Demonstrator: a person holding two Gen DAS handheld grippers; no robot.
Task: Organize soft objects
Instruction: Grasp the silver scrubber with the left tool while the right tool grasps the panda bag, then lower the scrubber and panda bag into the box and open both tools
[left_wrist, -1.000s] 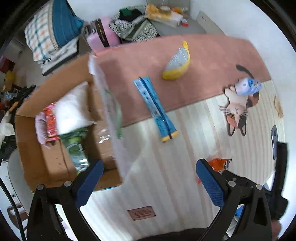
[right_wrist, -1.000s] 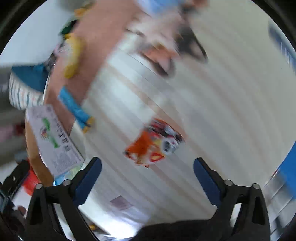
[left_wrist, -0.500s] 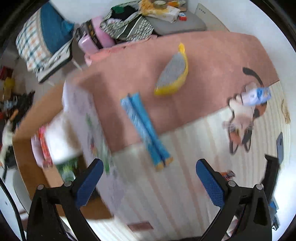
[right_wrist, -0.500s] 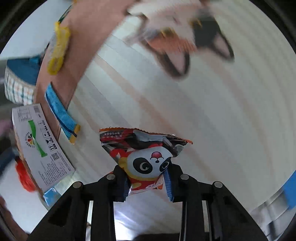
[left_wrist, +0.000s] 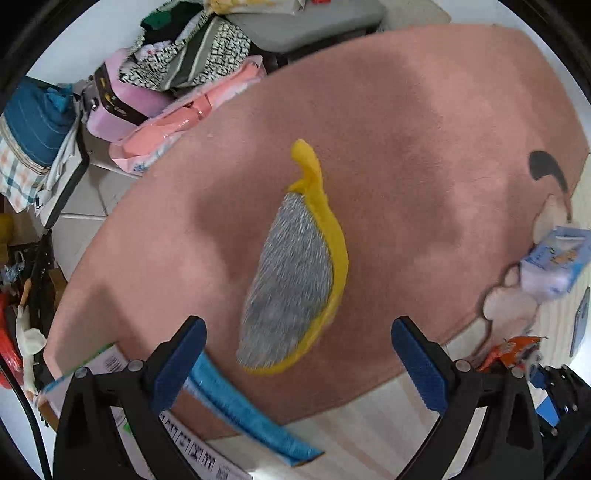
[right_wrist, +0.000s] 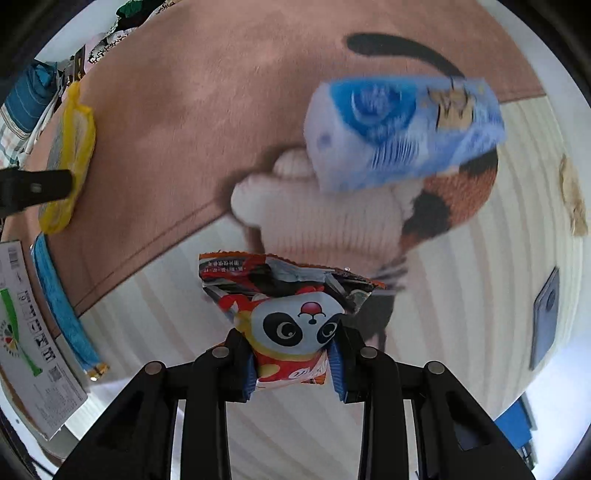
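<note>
On the pink part of the rug (left_wrist: 424, 110), dead ahead of my left gripper (left_wrist: 299, 363), lies the yellow-and-grey scrubbing mitt (left_wrist: 295, 273); the jaws there are spread wide with nothing between them, one finger on either side of the mitt's near end. My right gripper (right_wrist: 293, 360) is clenched on the panda snack bag (right_wrist: 291, 317), which sits lifted above the striped part of the rug, with the blue tissue pack (right_wrist: 402, 129) lying on the cat design beyond it.

My worry on the left is the blue pencil case (left_wrist: 243, 410) lying just beside the left finger, close to the mitt: if I come down crooked I could catch both, or only pinch the mitt's floppy yellow edge and have it slide out. On the right, the grip is on the puffy lower part of the bag, so I judge a hard swing could let it squirm free or burst it.

Half a second ago the left camera sat farther back, with the mitt small and high in view and the cardboard box in sight; now the mitt fills the centre and only a printed box flap (left_wrist: 110, 373) shows at the lower left. The right grip on the bag is unchanged, though the tissue pack has come into its view
</note>
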